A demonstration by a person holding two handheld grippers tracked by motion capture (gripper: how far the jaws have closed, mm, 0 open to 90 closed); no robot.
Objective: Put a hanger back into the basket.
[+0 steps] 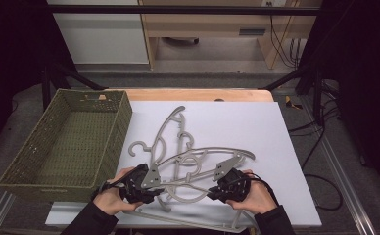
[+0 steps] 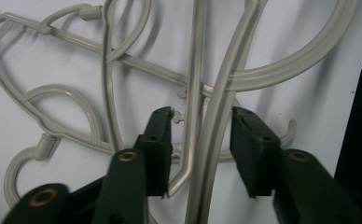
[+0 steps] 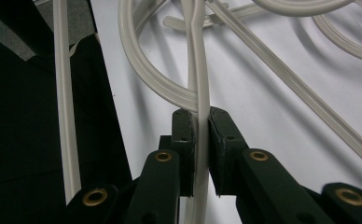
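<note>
Several grey plastic hangers (image 1: 188, 156) lie tangled on the white board (image 1: 247, 122). My right gripper (image 1: 213, 192) is near the front edge, held by a hand; in the right gripper view it (image 3: 200, 116) is shut on a thin hanger bar (image 3: 198, 70) that runs straight up between its jaws. My left gripper (image 1: 159, 188) is at the pile's left front. In the left gripper view it (image 2: 202, 116) is open, with two hanger bars (image 2: 219, 107) passing through the gap and touching neither jaw.
An empty green woven basket (image 1: 65, 142) stands at the left, beside the board. One more hanger (image 1: 188, 224) lies along the board's front edge under my wrists. Cables (image 1: 320, 147) trail on the floor at the right.
</note>
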